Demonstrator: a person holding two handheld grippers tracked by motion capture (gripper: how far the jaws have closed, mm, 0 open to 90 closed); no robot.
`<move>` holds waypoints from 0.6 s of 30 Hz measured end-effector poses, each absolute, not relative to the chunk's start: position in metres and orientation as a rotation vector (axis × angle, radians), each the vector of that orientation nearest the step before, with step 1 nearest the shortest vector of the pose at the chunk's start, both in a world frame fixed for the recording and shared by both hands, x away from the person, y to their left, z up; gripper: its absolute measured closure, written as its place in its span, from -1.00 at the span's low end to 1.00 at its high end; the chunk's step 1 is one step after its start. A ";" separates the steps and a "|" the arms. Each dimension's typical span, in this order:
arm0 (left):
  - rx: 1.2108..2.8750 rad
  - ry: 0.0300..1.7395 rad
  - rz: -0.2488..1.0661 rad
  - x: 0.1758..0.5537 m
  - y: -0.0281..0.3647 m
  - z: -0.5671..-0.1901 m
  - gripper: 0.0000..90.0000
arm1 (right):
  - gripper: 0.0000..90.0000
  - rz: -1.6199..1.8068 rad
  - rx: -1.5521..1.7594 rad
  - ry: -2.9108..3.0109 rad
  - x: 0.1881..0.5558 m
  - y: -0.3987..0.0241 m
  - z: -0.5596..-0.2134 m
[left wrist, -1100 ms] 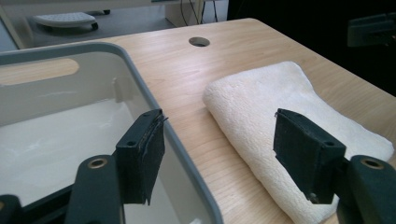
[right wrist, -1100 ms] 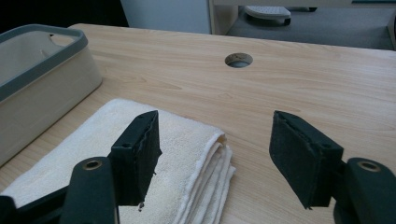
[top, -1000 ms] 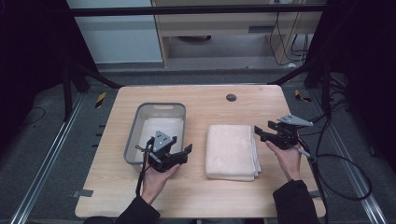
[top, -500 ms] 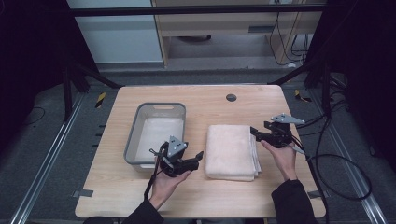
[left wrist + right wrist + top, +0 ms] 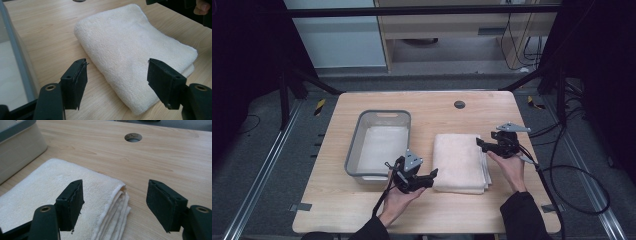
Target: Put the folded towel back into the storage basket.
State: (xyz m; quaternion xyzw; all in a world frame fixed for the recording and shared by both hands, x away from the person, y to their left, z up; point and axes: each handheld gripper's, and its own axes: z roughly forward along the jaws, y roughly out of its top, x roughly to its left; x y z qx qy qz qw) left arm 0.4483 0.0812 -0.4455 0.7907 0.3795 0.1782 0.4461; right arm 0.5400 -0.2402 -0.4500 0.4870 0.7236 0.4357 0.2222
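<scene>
Folded towel (image 5: 460,162), long axis front-to-back, between both wide, empty claws (image 5: 433,174) (image 5: 479,144).

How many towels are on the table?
1: a folded cream towel lies flat on the table, right of the grey tub. Its stacked layers look like one towel, though I can't be sure.

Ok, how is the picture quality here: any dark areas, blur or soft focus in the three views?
High view: the table is evenly lit, its surroundings fall nearly black, and the frame is somewhat soft. Left gripper view: the folded towel is sharp with its pile visible, and the far corner near the other hand-held gripper goes dark. Right gripper view: the towel's layered edge is crisp, the table hole slightly softer; no glare.
</scene>
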 end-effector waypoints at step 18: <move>2.016 0.965 0.418 0.456 0.064 -0.470 -0.32 | -0.34 1.177 1.375 2.031 0.552 -0.235 -0.465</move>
